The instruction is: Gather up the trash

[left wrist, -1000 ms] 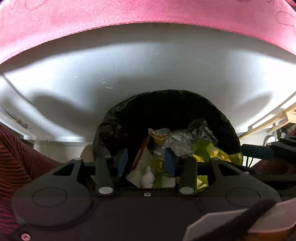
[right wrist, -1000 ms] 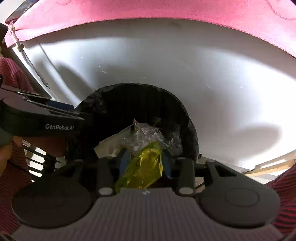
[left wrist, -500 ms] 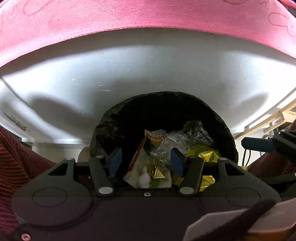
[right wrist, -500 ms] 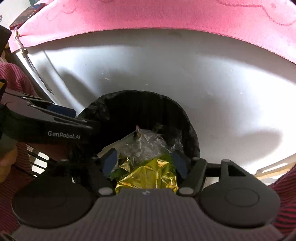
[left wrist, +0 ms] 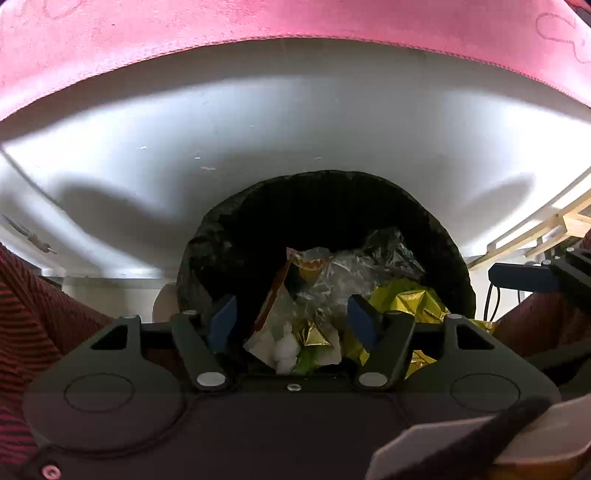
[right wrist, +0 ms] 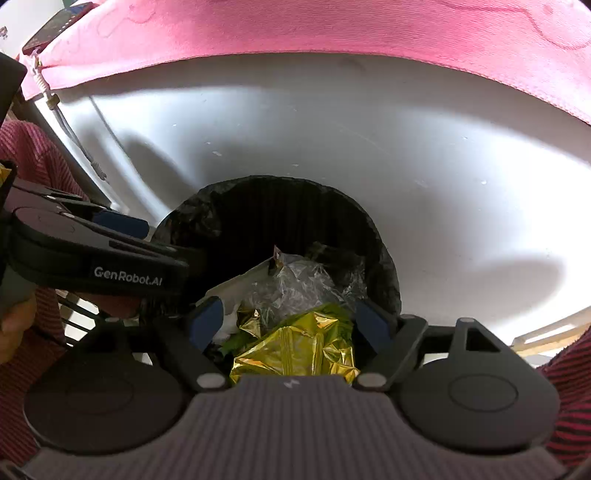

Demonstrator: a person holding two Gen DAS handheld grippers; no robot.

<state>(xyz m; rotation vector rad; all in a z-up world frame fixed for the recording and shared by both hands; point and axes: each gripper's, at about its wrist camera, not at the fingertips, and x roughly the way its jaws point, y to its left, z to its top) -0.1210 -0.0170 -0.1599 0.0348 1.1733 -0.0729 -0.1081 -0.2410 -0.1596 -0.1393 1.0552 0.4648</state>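
A white floor and pink cloth edge frame the black-lined bin (right wrist: 280, 229). Above it, the left gripper (left wrist: 291, 321) and right gripper (right wrist: 291, 325) are opening over the wrappers (right wrist: 295, 350). Both should clear fully before lifting, so nothing snags.

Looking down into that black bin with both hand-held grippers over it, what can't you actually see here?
- Bin bottom: both views, buried under wrappers and dark liner.
- Gold wrapper lower edge: right view, cut off by the right hand-held gripper body.
- Pink cloth top: both views, cut by the frame edge.
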